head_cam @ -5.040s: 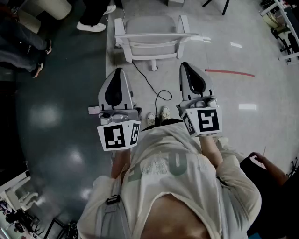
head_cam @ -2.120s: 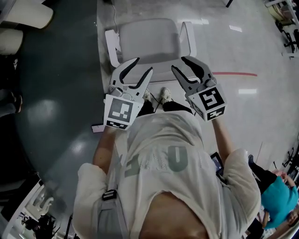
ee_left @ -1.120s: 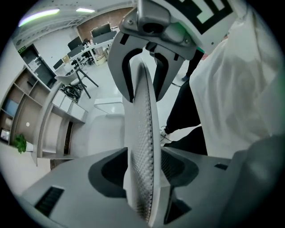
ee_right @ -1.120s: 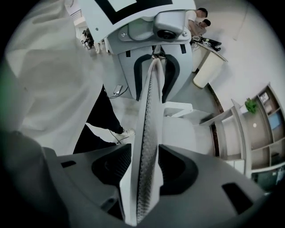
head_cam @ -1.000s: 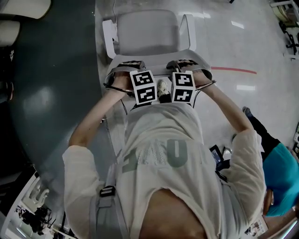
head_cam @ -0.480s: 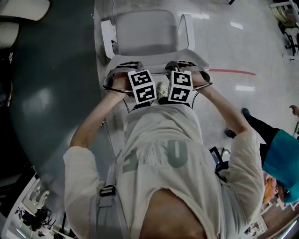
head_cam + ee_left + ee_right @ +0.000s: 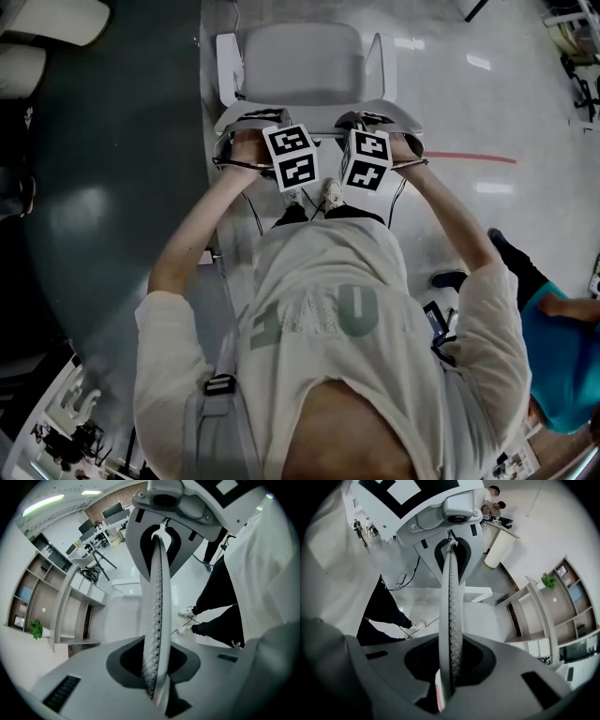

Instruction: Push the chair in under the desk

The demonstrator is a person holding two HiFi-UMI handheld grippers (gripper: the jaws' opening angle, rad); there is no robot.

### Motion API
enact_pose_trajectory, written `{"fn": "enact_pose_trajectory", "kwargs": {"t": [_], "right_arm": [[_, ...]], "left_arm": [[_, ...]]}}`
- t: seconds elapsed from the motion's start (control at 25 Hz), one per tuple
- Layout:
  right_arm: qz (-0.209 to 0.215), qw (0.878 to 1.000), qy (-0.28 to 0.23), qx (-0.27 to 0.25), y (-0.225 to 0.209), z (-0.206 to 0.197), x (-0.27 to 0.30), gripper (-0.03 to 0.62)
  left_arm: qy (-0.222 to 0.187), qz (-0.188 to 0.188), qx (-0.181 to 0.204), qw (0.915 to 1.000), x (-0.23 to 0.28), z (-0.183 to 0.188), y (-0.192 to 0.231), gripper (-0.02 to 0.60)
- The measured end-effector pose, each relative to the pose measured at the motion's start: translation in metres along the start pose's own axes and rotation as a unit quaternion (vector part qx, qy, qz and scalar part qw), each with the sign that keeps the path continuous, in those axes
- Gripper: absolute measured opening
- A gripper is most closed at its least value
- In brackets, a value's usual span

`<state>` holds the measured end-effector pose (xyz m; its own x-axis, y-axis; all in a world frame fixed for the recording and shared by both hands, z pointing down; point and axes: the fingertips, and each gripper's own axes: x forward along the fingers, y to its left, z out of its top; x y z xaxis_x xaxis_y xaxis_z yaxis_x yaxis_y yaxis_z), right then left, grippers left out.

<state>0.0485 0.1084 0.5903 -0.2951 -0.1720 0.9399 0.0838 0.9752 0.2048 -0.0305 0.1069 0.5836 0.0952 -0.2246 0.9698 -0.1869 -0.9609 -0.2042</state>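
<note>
A white chair (image 7: 300, 61) stands just ahead of me, its seat facing away. Both grippers sit on the top edge of its backrest (image 7: 314, 114). My left gripper (image 7: 251, 127) clamps the left part and my right gripper (image 7: 373, 122) the right part, marker cubes turned inward. In the left gripper view the thin perforated backrest edge (image 7: 157, 620) runs straight between the jaws of the left gripper (image 7: 157, 686), which press on it. The right gripper view shows the same edge (image 7: 451, 620) pinched by the right gripper (image 7: 447, 686).
Dark floor (image 7: 103, 206) lies left of the chair, pale floor with a red line (image 7: 469, 157) to its right. A cable (image 7: 253, 211) trails by my shoes. A person in teal (image 7: 562, 356) stands at the right. A white shelf unit (image 7: 70, 616) with a plant (image 7: 548, 579) stands beyond.
My grippers moved from open in front of the backrest to clamped on its top edge. In the last second the chair and both grippers shifted slightly forward.
</note>
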Motion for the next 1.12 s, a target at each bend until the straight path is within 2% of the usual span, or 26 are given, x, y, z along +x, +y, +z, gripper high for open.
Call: {"fn": "enact_pose_trajectory", "kwargs": {"t": [0.12, 0.28, 0.44, 0.64, 0.92, 1.12], "right_arm": [[-0.01, 1.0, -0.012, 0.0, -0.022, 0.003, 0.004, 0.048], [-0.052, 0.998, -0.018, -0.011, -0.061, 0.008, 0.013, 0.043], [-0.058, 0.998, -0.013, -0.017, -0.108, 0.013, 0.027, 0.038], [-0.054, 0.998, -0.014, -0.021, -0.171, 0.01, 0.042, 0.037], [-0.041, 0.999, -0.017, -0.013, -0.266, 0.02, 0.067, 0.035], [-0.033, 0.999, -0.018, -0.013, -0.323, 0.028, 0.081, 0.035]], "left_arm": [[0.003, 0.005, 0.002, 1.0, 0.004, -0.003, 0.022, 0.074], [0.006, 0.019, 0.009, 0.9998, 0.014, -0.005, 0.061, 0.074], [0.015, 0.041, 0.015, 0.9989, 0.028, -0.012, 0.107, 0.067], [0.033, 0.045, 0.009, 0.9984, 0.041, -0.011, 0.172, 0.064], [0.062, 0.112, 0.026, 0.9915, 0.073, -0.026, 0.28, 0.028], [0.064, 0.115, 0.021, 0.9911, 0.083, -0.033, 0.338, 0.028]]}}
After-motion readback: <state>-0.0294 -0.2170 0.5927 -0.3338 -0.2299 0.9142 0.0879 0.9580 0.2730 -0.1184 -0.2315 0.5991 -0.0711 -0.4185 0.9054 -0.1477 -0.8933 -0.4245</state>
